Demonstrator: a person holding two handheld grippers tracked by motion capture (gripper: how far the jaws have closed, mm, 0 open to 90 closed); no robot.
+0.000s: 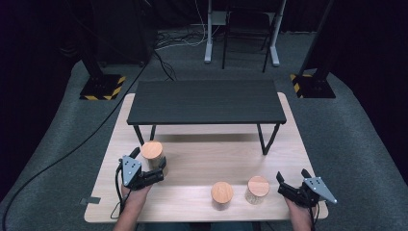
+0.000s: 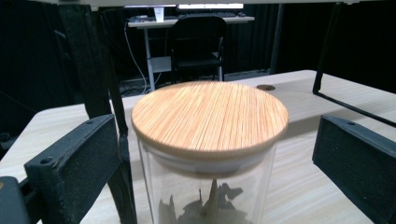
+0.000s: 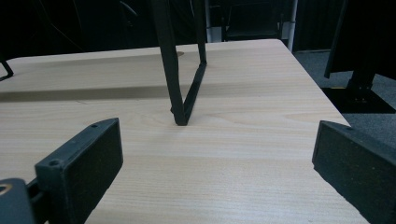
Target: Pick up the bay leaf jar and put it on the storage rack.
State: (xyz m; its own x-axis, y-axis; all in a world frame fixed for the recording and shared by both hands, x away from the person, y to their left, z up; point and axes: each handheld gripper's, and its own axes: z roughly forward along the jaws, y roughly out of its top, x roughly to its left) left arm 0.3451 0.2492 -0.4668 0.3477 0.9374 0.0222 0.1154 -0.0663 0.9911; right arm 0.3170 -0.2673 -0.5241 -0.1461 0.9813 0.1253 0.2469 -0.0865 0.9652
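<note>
On the light wooden bench [image 1: 202, 163], the left claw [image 1: 156, 174] sits at about 8 o'clock from the bench's middle, and its jaws are spread wide on either side of a glass jar [image 1: 153, 155] with a round bamboo lid. In the left gripper view the jar [image 2: 210, 154] stands upright between the two black jaws with a gap on each side, so neither jaw touches the glass; something dark lies in the bottom of the jar. The jar stands just in front of the left legs of a low black shelf [image 1: 206, 102] that spans the bench at 12 o'clock.

The right claw [image 1: 293, 185] rests at about 4 o'clock, near the bench's right front corner, with its jaws spread and nothing between them. In the right gripper view the right claw [image 3: 215, 163] looks along bare wood toward the V-shaped right leg [image 3: 183, 88] of the shelf.

Two more lidded jars stand along the front edge at about 6 o'clock: the middle jar [image 1: 222, 195] and, just beside it toward the right claw, the right-hand jar [image 1: 257, 189]. Both are upright and apart from either claw.
</note>
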